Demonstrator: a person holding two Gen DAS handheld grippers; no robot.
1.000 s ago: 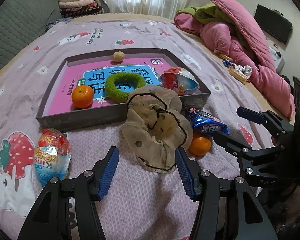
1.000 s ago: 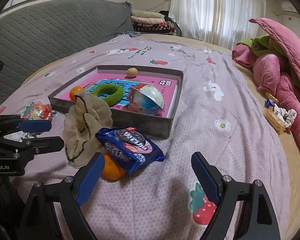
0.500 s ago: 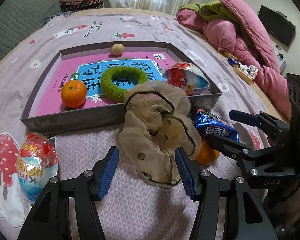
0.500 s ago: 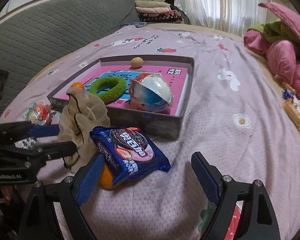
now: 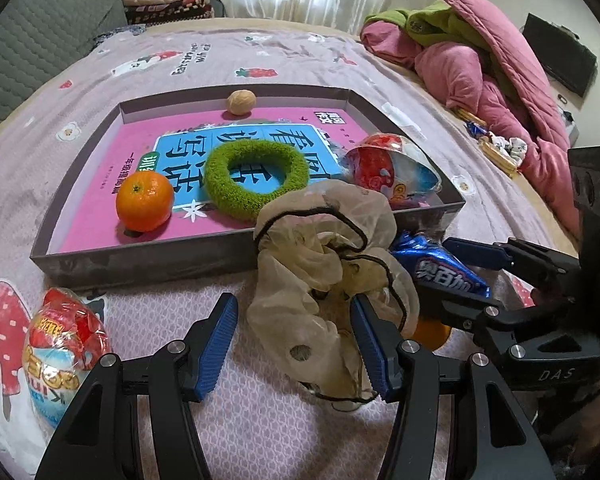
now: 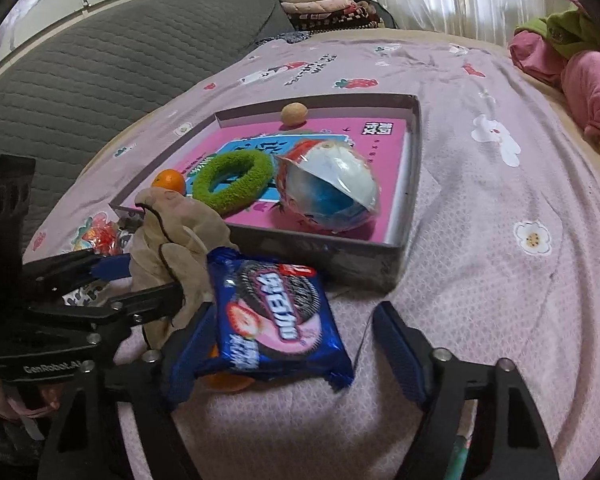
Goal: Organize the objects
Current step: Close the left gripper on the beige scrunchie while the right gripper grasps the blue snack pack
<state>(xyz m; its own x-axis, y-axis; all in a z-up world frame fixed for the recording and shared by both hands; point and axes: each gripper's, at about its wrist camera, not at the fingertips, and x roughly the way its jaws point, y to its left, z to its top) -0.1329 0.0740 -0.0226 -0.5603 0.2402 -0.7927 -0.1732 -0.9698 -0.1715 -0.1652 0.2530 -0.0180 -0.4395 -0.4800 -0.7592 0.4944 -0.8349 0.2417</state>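
Note:
A shallow grey box [image 5: 148, 258] [image 6: 364, 266] on the bed holds a pink book, an orange [image 5: 145, 201], a green ring [image 5: 256, 178] [image 6: 233, 180], a walnut [image 5: 241, 101] and a wrapped egg toy [image 5: 392, 168] [image 6: 328, 192]. A beige scrunchie [image 5: 332, 276] [image 6: 180, 240] lies against the box's front wall. My left gripper [image 5: 296, 344] [image 6: 140, 280] is open with the scrunchie between its fingers. My right gripper [image 6: 300, 356] [image 5: 452, 272] is open around a blue cookie packet [image 6: 276, 316] [image 5: 440, 270] that rests on a second orange [image 6: 228, 380] [image 5: 430, 330].
Another wrapped egg toy [image 5: 62, 344] lies on the pink sheet at the left of the box. A pile of pink and green quilts [image 5: 480, 52] sits at the far right. A grey padded headboard [image 6: 80, 72] runs along the left.
Both grippers have moved forward and down. The scrunchie now sits deeper between the left fingers, and the cookie packet now sits between the right fingers.

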